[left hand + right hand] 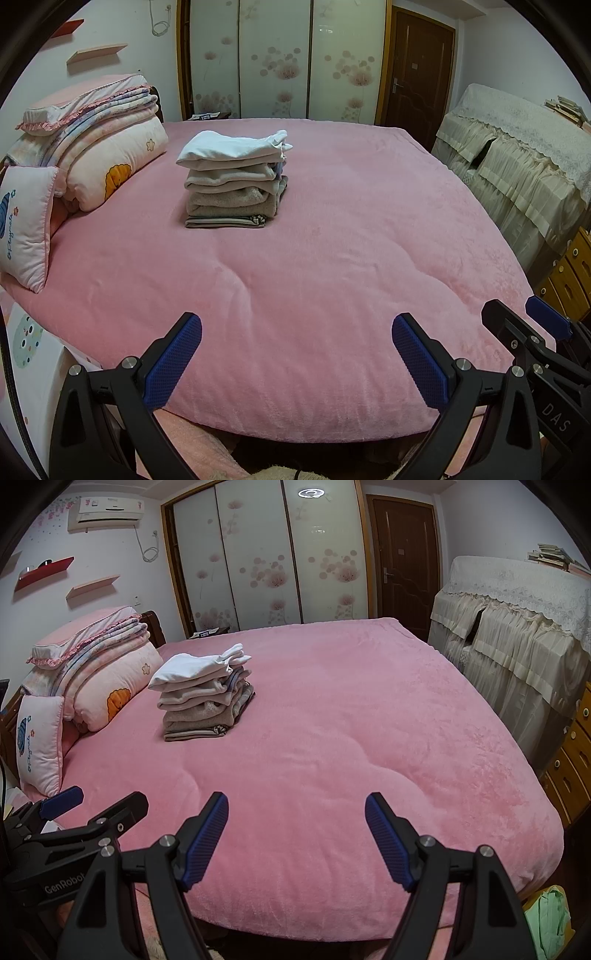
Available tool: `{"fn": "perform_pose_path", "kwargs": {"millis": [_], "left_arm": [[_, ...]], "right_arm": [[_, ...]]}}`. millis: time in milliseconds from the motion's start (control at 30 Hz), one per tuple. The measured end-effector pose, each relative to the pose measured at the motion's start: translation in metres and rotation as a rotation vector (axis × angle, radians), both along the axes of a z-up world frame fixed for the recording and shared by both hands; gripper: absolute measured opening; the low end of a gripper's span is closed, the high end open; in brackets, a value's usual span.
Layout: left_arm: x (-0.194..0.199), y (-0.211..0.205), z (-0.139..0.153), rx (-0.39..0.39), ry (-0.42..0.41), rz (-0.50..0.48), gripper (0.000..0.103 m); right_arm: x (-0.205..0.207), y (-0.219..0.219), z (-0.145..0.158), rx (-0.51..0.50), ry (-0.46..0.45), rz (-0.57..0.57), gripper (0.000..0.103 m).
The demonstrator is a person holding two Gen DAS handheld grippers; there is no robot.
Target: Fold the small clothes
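Bed with a pink plush fleece cover (332, 277) fills the field ahead of both grippers; its near edge runs just under the fingertips. No loose garment lies on the cover in either view.

Rolled pink-and-cream quilts and pillows (110, 147) sit far ahead and to the left of the left gripper, against the headboard end.

Stack of folded small clothes (236, 181), white cotton piece on top, beige and grey terry-like pieces below, a striped one at the bottom: well ahead of the left gripper and slightly left of its axis; ahead and clearly left of the right gripper (295, 843). Nothing touches it.

Left gripper (295, 362): black frame, blue textured pads, jaws spread wide, nothing between them. Right gripper: same build, jaws spread wide, empty. The two hover side by side at the near bed edge, apart from the stack.

Judgement: folding looks finished or between items; the stack is squared but its right edge is ragged.

Handling estimate: pieces are light, soft and limp, not fragile or slippery, and the textured pads should hold them. A single-point pinch would let a fold fall open. Best hold: both grippers on opposite folded edges, or under the bottom striped layer to shift the whole stack.
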State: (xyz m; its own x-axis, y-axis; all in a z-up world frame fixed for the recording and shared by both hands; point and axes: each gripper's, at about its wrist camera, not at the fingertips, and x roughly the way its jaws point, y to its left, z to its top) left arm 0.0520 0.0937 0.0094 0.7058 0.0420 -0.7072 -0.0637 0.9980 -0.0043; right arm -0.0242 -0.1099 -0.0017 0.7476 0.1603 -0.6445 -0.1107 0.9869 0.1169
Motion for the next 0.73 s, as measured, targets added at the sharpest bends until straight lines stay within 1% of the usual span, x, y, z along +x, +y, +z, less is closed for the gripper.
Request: {"fn": "perform_pose_path", "kwargs": {"millis": [733], "left_arm": [[0.0051,0.0044,-0.0030,-0.006,0.020,-0.017,0.102]], "right_arm": [[0.0004,-0.0020,-0.0017,0.007,0.003,-0.002,0.077]]}}
